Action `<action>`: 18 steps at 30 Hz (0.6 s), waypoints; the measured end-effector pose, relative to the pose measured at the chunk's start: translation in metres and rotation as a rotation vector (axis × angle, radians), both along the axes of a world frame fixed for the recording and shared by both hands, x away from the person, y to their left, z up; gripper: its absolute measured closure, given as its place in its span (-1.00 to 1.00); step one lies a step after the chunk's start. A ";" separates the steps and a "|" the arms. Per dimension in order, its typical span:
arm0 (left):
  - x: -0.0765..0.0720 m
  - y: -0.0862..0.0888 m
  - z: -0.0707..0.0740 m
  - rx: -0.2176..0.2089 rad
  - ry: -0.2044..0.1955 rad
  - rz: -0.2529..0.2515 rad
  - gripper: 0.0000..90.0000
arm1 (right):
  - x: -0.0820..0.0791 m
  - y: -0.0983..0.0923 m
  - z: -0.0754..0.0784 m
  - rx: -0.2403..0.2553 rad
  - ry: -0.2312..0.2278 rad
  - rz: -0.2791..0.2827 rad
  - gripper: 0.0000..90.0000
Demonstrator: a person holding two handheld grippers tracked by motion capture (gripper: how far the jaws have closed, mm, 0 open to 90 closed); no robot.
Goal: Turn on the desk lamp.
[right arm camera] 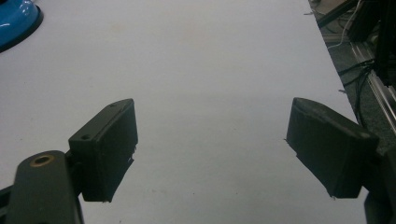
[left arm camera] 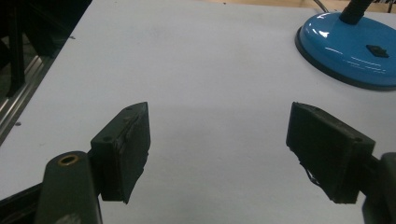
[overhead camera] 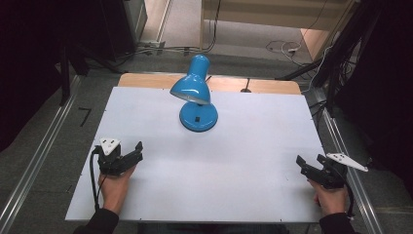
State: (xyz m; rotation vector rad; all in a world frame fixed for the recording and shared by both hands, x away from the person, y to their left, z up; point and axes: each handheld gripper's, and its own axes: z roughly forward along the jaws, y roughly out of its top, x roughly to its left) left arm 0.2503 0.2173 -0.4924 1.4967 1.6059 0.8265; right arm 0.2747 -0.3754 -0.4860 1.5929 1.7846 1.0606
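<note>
From the high view, I saw the lamp [overhead camera: 196, 97] standing at the far middle of the white counter [overhead camera: 243, 161], its shade tipped toward me. My left tool [overhead camera: 138, 151] rested near the front left edge, my right tool [overhead camera: 306, 165] at the front right, both well apart from the lamp. In the left gripper view, my jaws stood wide apart and empty, the lamp's base [left arm camera: 352, 51] ahead on the right. In the right gripper view, the jaws gaped wide on nothing, the base [right arm camera: 16, 18] far off at the left.

Glossy blue enamelled lamp [overhead camera: 195, 92] on a smooth matt white tabletop [overhead camera: 253, 161]; matt black jaws.
</note>
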 end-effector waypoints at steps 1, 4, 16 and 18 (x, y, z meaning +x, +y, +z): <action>0.001 0.000 0.000 -0.001 -0.001 -0.001 -0.51 | 0.000 0.000 0.000 0.000 0.000 0.000 -0.66; 0.002 -0.001 0.000 0.000 0.001 -0.003 -0.51 | 0.000 0.000 0.000 -0.001 0.000 0.002 -0.66; 0.016 -0.011 0.000 -0.014 0.003 -0.025 -0.50 | 0.000 0.000 -0.001 -0.001 0.005 0.004 -0.66; 0.018 -0.013 0.000 -0.017 0.005 -0.031 -0.50 | 0.000 0.000 -0.001 -0.002 0.005 0.004 -0.66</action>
